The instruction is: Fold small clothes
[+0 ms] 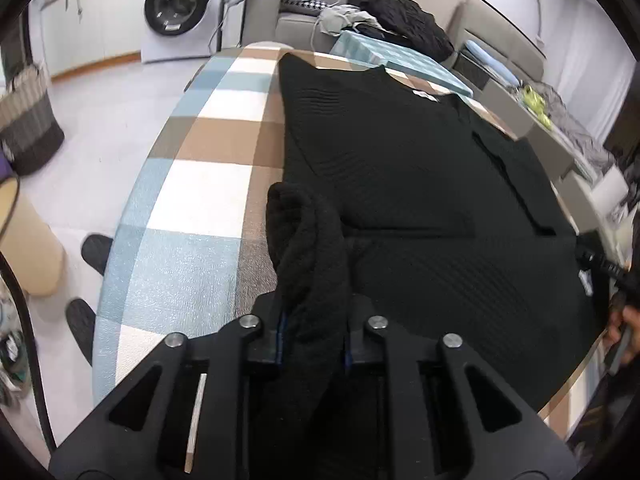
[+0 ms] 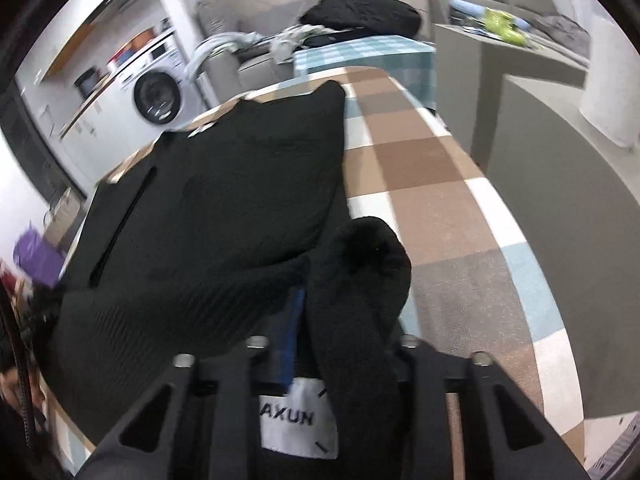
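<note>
So both tongs are pinching cloth. Left tongs [image 1: 312, 344] are clamped on a thick bunch of the black knit garment [image 1: 400, 168], at its near left corner; right tongs [image 2: 344, 360] are clamped on the near right corner, with a white label [image 2: 298, 424] showing between the fingers. The garment lies on the checked tabletop [image 1: 192, 200], filling its middle, far edge close to the tabletop's far edge. Both sides already look folded inward, and a slit-like seam [image 2: 120, 224] runs lengthwise.

Judgement: the step in hand is folding the bottom hem up toward the far end.

How to do it well:
- Lift both near corners together and keep them level so the hem stays straight.
- Keep the two tongs the same distance apart as the folded width, so there's no slack or stretch between them.
- Carry the hem toward the far edge, over the white tag [image 1: 424, 94] at the neck.
- Lay down flat and release both sides at once.

Risk: the bunches look thick, so the cloth may drag or the side folds may open.

Far: washing machine [image 1: 180, 4], a dark clothes pile [image 1: 400, 20] on a sofa.
</note>
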Motion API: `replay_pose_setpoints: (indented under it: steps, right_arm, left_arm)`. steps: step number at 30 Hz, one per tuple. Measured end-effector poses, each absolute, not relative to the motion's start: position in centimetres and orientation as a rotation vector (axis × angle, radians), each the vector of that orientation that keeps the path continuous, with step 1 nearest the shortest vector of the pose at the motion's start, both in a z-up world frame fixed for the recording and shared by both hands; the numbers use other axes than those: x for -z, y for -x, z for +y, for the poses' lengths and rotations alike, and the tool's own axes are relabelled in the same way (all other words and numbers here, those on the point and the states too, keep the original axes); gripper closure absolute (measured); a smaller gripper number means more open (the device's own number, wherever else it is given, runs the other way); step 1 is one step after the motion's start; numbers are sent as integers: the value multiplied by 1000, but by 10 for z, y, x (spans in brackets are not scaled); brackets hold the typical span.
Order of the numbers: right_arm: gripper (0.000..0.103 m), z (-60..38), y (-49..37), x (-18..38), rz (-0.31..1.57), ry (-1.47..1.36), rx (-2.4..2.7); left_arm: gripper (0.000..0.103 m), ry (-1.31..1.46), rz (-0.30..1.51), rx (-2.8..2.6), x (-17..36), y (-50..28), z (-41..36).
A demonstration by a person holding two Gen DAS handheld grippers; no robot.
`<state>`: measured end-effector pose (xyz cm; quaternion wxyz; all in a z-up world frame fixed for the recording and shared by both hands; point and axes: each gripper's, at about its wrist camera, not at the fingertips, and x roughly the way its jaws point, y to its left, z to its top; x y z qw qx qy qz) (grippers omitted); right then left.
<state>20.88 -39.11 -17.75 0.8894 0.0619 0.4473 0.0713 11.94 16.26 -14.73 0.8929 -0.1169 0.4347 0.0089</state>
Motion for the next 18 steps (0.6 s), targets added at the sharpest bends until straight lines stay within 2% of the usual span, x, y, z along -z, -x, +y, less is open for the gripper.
replay_pose_setpoints:
  steps: [14, 15, 16, 18]
  right_arm:
    - [84, -403, -157, 179, 965, -138, -186]
    - [83, -403, -156, 179, 964, -141, -187]
    - [80, -406, -156, 179, 963, -148, -189]
    - [70, -412, -156, 177, 968, -172, -189]
  left_arm:
    - [88, 236, 916, -30, 142, -39, 154]
    - [82, 234, 910, -38, 141, -35, 154]
    - [71, 232, 907, -54, 141, -33, 154]
    - [57, 238, 907, -79, 140, -29, 158]
